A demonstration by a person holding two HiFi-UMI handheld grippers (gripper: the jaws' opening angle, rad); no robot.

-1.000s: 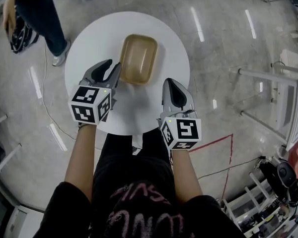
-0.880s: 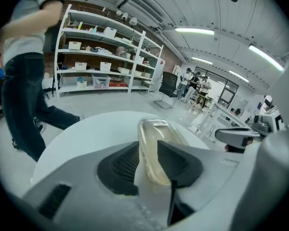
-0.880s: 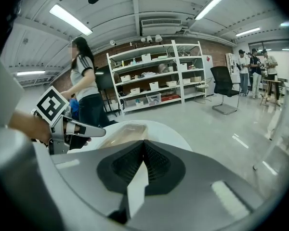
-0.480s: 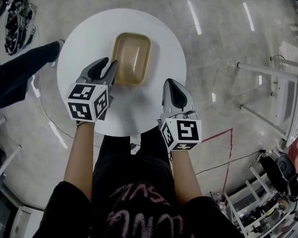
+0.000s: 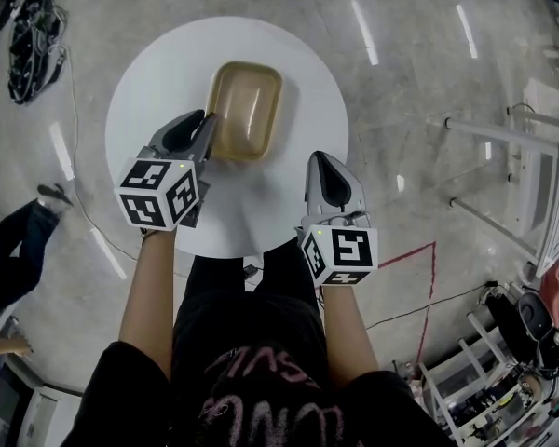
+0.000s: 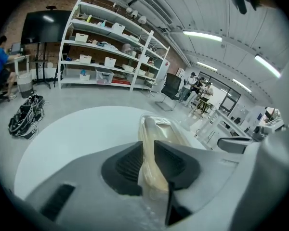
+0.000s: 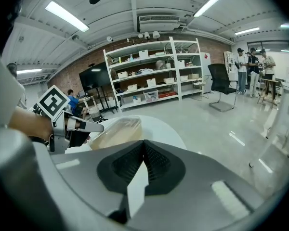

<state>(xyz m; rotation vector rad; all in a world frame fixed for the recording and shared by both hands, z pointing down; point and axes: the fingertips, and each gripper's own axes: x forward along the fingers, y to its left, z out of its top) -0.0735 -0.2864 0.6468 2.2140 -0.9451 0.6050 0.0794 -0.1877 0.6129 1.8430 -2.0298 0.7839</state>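
At the near edge of the round white table, part of the rim is covered by the two marker cubes. The right gripper is held over the table's near right part, its ribbed black pads pressed together with nothing between them. The left gripper is clamped on the near left rim of the tray, a thin, glossy, tan, translucent shell with rounded corners. The pinched stretch of rim is hidden between the pads. The tray lies near the table's middle. Beyond the table's far left edge a tangled cable bundle lies on the polished floor, its details indistinct.
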